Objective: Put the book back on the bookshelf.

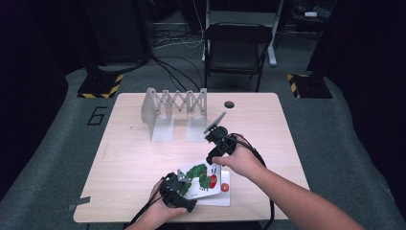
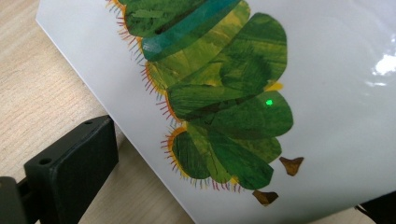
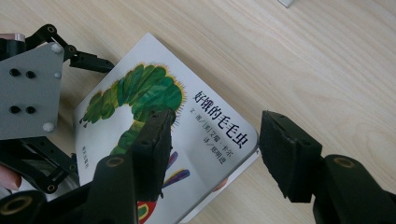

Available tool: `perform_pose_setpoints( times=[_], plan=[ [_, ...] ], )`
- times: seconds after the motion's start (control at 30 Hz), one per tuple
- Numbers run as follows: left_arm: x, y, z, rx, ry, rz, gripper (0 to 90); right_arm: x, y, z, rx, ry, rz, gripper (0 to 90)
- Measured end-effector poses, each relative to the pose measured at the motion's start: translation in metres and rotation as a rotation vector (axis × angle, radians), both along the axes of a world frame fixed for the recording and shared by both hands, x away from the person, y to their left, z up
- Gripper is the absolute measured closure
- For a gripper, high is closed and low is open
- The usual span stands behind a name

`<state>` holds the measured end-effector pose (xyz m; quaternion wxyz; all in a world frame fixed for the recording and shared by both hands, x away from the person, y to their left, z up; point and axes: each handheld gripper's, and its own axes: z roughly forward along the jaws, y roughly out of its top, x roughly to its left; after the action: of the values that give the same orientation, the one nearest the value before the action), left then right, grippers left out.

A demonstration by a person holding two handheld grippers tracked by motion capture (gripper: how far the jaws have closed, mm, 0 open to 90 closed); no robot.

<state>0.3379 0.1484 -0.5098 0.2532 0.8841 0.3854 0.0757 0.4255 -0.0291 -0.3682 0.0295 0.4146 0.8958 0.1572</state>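
High view: the book (image 1: 203, 177) lies at the counter's (image 1: 134, 158) near edge, a grey rack (image 1: 173, 111) well behind it. Left tool view: one jaw sits beside the cover; its grip cannot be told. Right tool view: the right tool (image 3: 212, 140) hovers released above the book, the left tool (image 3: 32, 112) at its corner.

The book (image 2: 280, 93) runs off the top and right edges of the left gripper view, so its words are cut away. In the right gripper view a black jaw covers part of the caterpillar (image 3: 140, 98). The left gripper (image 1: 178, 191) hides the book's left corner in the high view.
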Motion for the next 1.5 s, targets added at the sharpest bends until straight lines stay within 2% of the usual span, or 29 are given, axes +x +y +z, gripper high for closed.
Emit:
perform_pose_setpoints(
  times=[0.07,0.2,0.3,0.5,0.73,0.93,1.1,1.17,1.3,1.5],
  plan=[
    [0.001,0.000,0.001,0.009,0.003,0.001,0.0,0.000,0.000,0.001,-0.010,0.001,0.008,43.8],
    [0.002,-0.002,0.001,0.009,0.020,0.010,0.0,0.000,0.002,0.004,0.001,-0.006,0.006,43.8],
    [0.005,-0.004,0.003,0.032,0.041,0.014,0.0,-0.001,0.005,0.007,-0.002,-0.007,0.011,43.8],
    [0.008,-0.005,0.004,0.035,0.064,0.011,0.0,-0.001,0.006,0.010,0.001,-0.019,0.022,43.8],
    [0.008,-0.004,0.004,0.031,0.059,0.014,0.0,0.001,0.005,0.009,-0.006,-0.003,0.021,43.9],
    [0.007,0.000,0.003,-0.005,0.049,0.024,0.9,0.001,0.005,0.007,-0.003,-0.012,0.021,43.9],
    [0.006,0.003,0.002,-0.024,0.028,0.032,2.6,0.001,0.002,0.003,0.000,0.003,0.005,44.0],
    [0.006,0.003,0.002,-0.025,0.026,0.033,2.7,0.002,0.000,0.003,-0.011,0.009,0.022,44.0],
    [0.006,0.003,0.003,-0.019,0.026,0.030,2.8,0.003,-0.002,-0.001,0.003,0.011,0.006,44.5],
    [0.006,0.003,0.003,-0.013,0.031,0.031,2.7,0.005,-0.003,-0.003,0.005,0.016,0.011,44.7]
  ],
)
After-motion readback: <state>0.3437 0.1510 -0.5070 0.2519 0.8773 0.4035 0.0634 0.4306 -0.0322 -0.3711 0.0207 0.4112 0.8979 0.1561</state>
